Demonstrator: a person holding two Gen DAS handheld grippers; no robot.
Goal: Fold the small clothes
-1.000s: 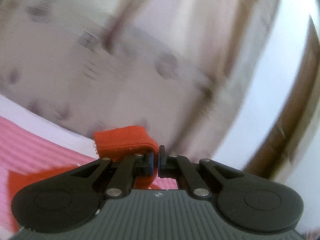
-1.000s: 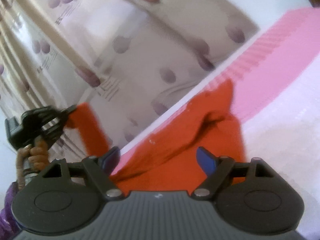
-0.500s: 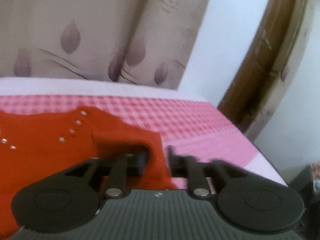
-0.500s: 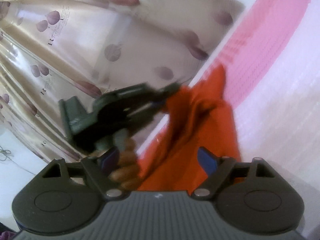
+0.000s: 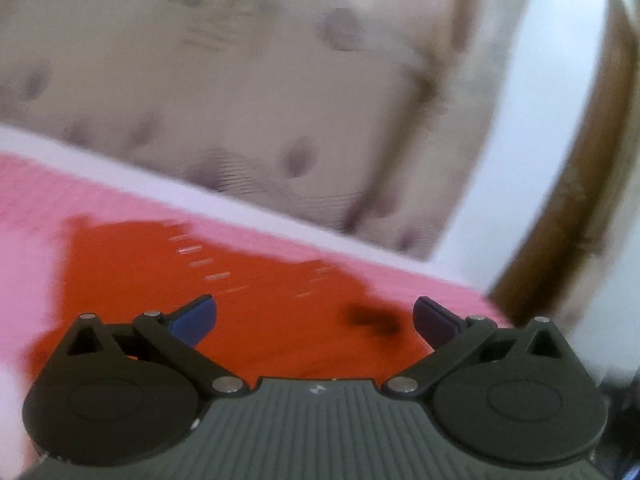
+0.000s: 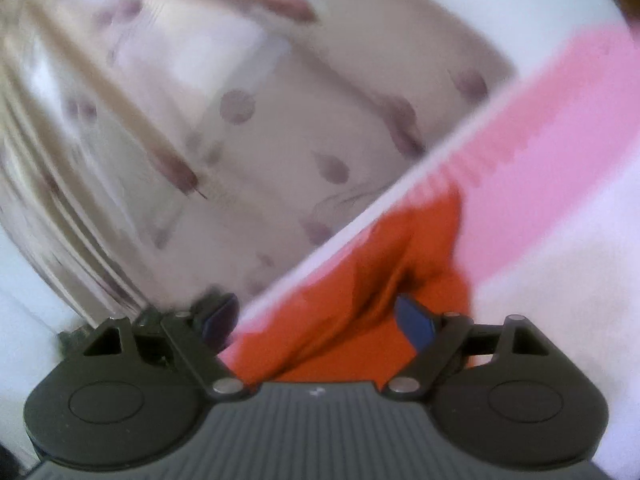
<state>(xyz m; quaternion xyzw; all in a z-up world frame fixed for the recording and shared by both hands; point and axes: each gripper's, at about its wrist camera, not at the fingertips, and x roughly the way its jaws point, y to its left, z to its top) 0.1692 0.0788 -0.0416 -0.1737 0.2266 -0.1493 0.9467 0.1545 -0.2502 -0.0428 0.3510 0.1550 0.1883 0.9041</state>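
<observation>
Both views are pretty smeared, so details are soft. The left gripper has its jaws spread wide, having just swung apart, and nothing is pinched between them; the red garment lies flat right ahead of and under the fingers, with a row of small shiny studs on it further out and a dark smudge near the right finger that I can't identify. The right gripper is also gaping with nothing clamped, and the same red garment sits bunched and creased just past its fingertips, mostly toward the right finger. Everything rests on a pink checked bedsheet with a pale edge band. Beyond both tools hangs a beige curtain with purplish leaf prints, then a white wall and a brown wooden door frame off to the left gripper's right side.
</observation>
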